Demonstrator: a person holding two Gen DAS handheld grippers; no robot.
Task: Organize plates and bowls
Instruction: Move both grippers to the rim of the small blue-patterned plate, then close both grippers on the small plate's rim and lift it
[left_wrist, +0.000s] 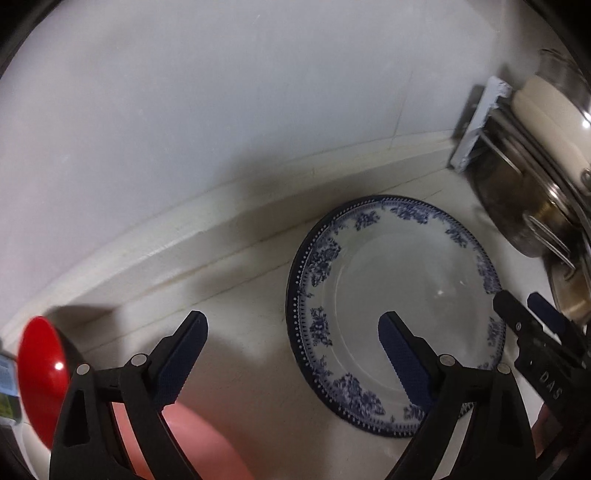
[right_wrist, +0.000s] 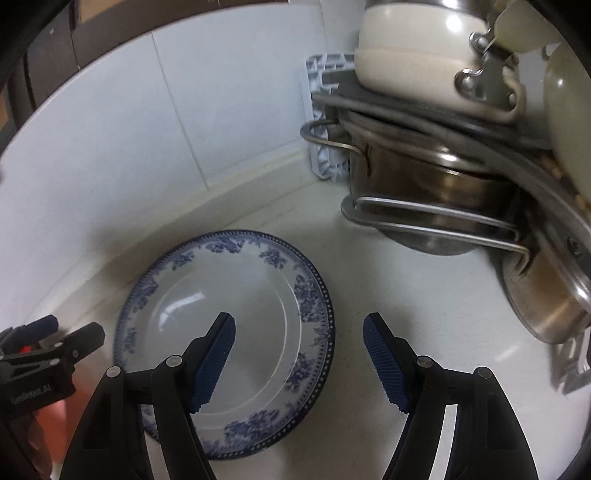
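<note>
A white plate with a blue floral rim (left_wrist: 399, 291) lies flat on the white counter near the wall; it also shows in the right wrist view (right_wrist: 255, 295). My left gripper (left_wrist: 293, 332) is open and empty, its right finger over the plate's near-left part. My right gripper (right_wrist: 299, 334) is open and empty, straddling the plate's right rim, and shows at the right edge of the left wrist view (left_wrist: 532, 314). A red bowl (left_wrist: 42, 373) sits at the far left. A pink dish (left_wrist: 192, 443) lies below my left gripper.
Stacked steel pots (right_wrist: 436, 184) with a cream pot (right_wrist: 417, 55) on top stand at the right, beside a white rack (right_wrist: 325, 110) against the tiled wall (right_wrist: 184, 110). The left gripper shows at the left edge of the right wrist view (right_wrist: 55, 339).
</note>
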